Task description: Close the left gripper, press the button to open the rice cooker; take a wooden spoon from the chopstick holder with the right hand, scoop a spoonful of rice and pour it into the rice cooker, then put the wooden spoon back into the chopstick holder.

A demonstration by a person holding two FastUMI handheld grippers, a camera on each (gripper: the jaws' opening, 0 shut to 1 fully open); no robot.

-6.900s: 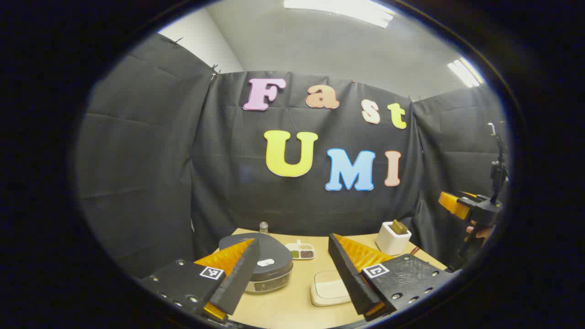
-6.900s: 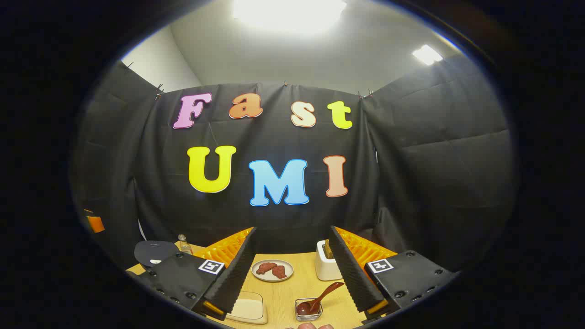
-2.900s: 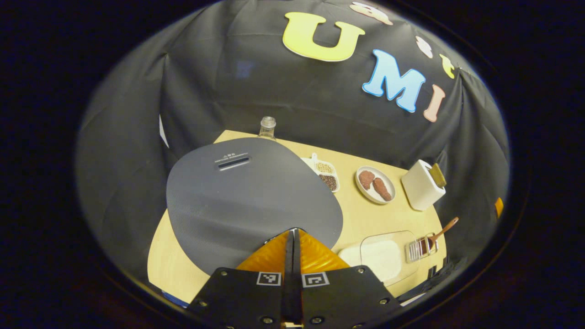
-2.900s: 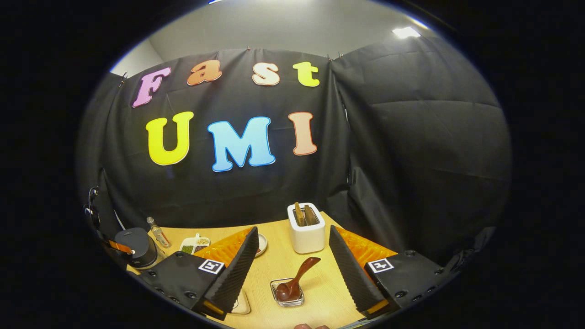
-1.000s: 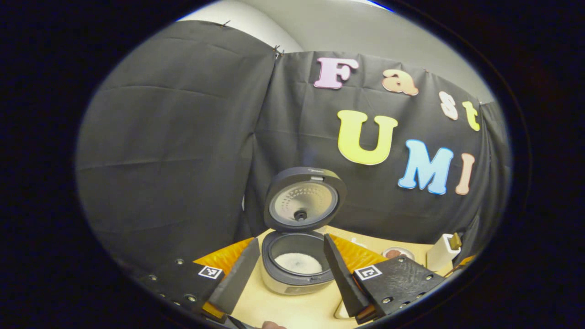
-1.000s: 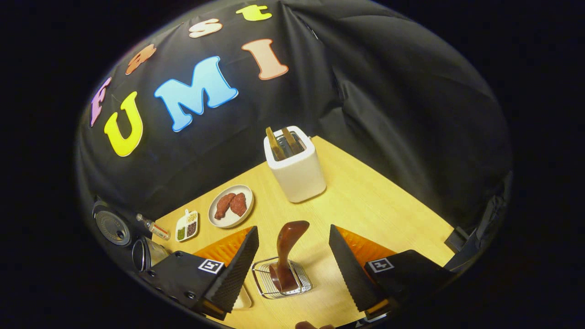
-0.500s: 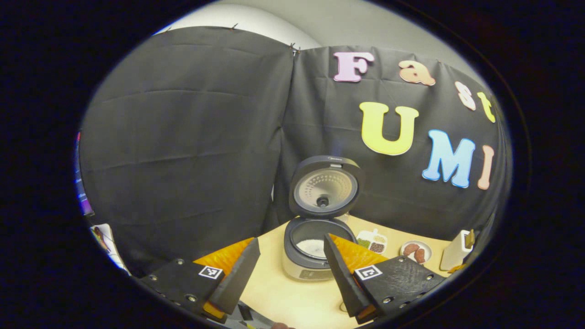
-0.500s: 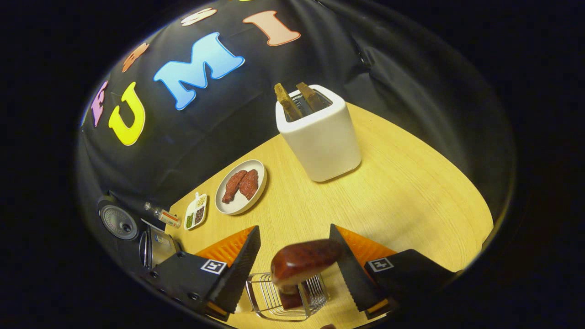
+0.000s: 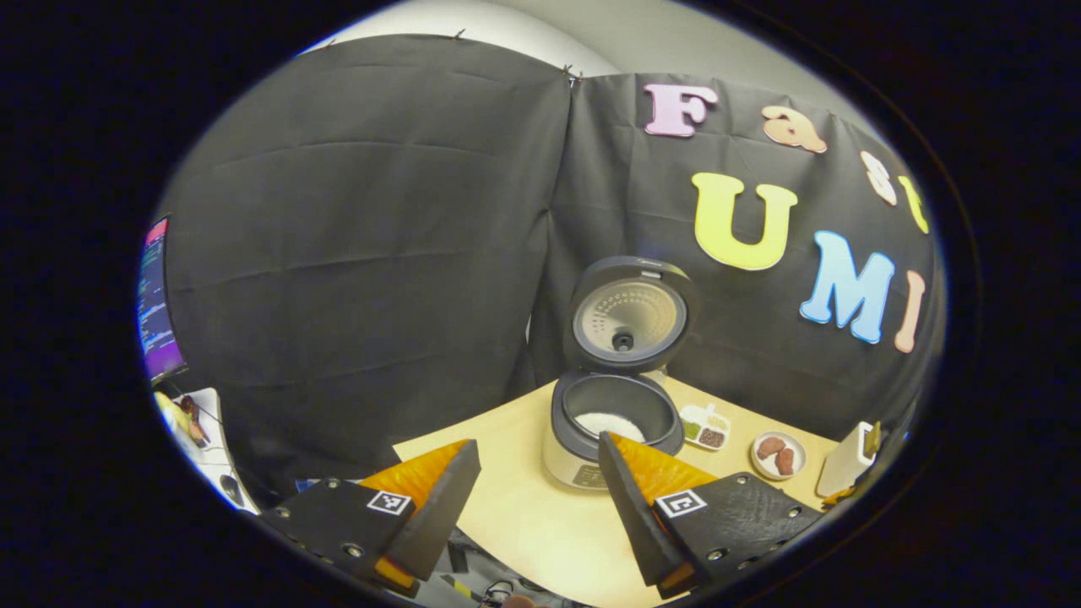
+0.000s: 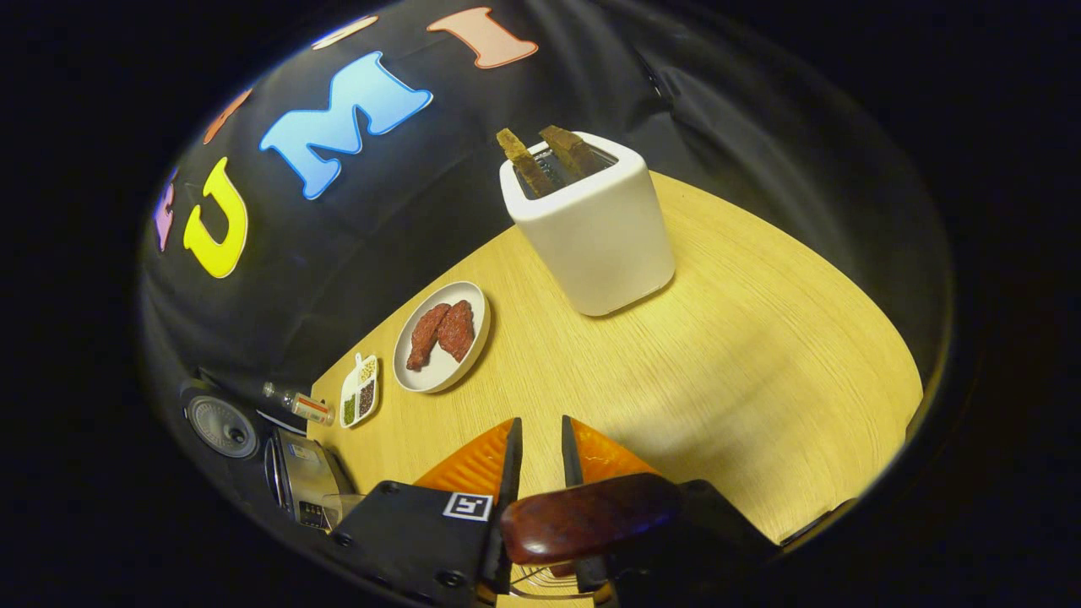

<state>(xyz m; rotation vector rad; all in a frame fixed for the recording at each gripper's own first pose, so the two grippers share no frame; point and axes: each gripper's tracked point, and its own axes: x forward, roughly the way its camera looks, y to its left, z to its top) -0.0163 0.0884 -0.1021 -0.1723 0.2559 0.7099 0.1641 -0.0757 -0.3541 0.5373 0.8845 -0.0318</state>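
The right gripper point(image 10: 537, 452) had its fingers pinched in close around the wooden spoon point(image 10: 591, 515), whose handle end stuck out toward the camera at the bottom centre of the right gripper view. Looked like both fingers were pressing on the handle, though the actual contact spot sat low in the frame, so that's my read and not a sure thing. A bit of the wire chopstick holder point(image 10: 540, 581) peeked out right under the spoon at the bottom edge, so I'd say the spoon hadn't left it yet

Handling-wise, the spoon looked glossy and lacquered, so stiff and light but probably a bit slick. Grabbing the handle a little below its fat end seemed the smart spot, squeezed firm so it wouldn't twist once the bowl was loaded with rice

The left gripper point(image 9: 538, 464) was spread wide and holding nothing, sitting at the bottom of the left gripper view. Past it, right of centre, the rice cooker point(image 9: 612, 422) stood with its lid point(image 9: 627, 314) flipped up and some white rice already in the pot. The white toaster point(image 10: 587, 224) sat in the upper middle of the right gripper view, well apart from the spoon
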